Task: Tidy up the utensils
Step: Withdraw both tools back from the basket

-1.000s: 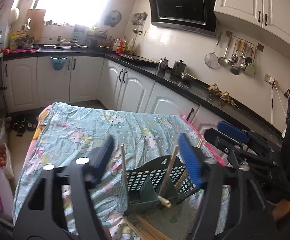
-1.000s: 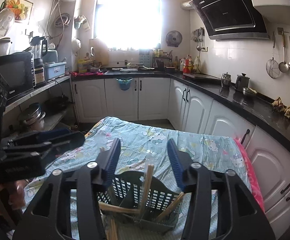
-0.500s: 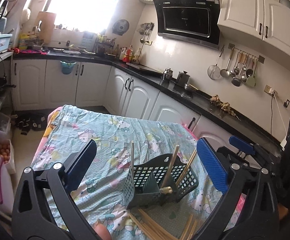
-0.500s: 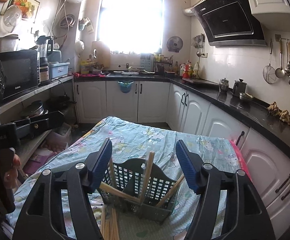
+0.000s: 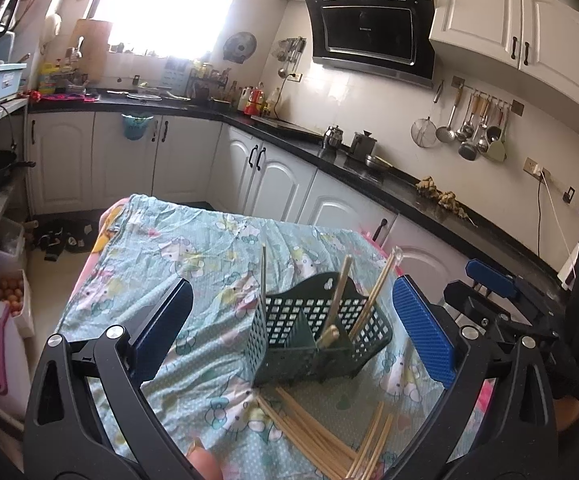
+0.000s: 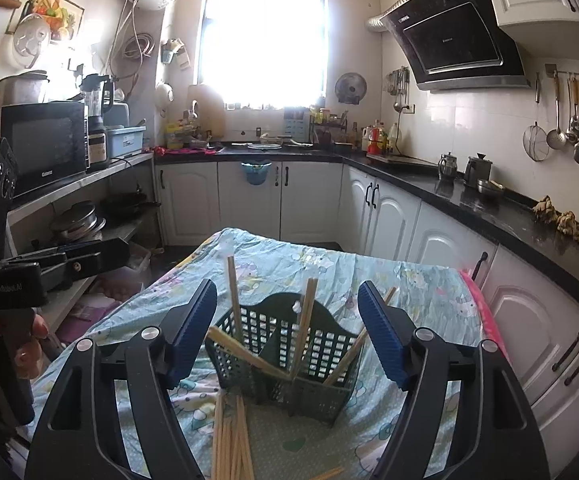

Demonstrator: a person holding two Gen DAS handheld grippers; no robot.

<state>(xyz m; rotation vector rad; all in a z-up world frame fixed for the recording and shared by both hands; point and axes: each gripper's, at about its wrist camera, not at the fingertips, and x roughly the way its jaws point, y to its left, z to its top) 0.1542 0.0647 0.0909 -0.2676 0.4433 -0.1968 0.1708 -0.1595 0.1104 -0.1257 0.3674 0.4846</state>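
Chopsticks (image 5: pixel 317 436) left loose at 6 o'clock of slotted caddy (image 5: pixel 321 332) | left gripper (image 5: pixel 293 332) and right gripper (image 6: pixel 287 332) held spread, empty, for sorting.

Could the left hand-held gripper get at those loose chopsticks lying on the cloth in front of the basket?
Probably yes. The left hand-held gripper is open and holds nothing, and the loose chopsticks lie bare on the cloth on the near side of the basket, with nothing over them.

"Galanz" on microwave (image 6: pixel 45 148)
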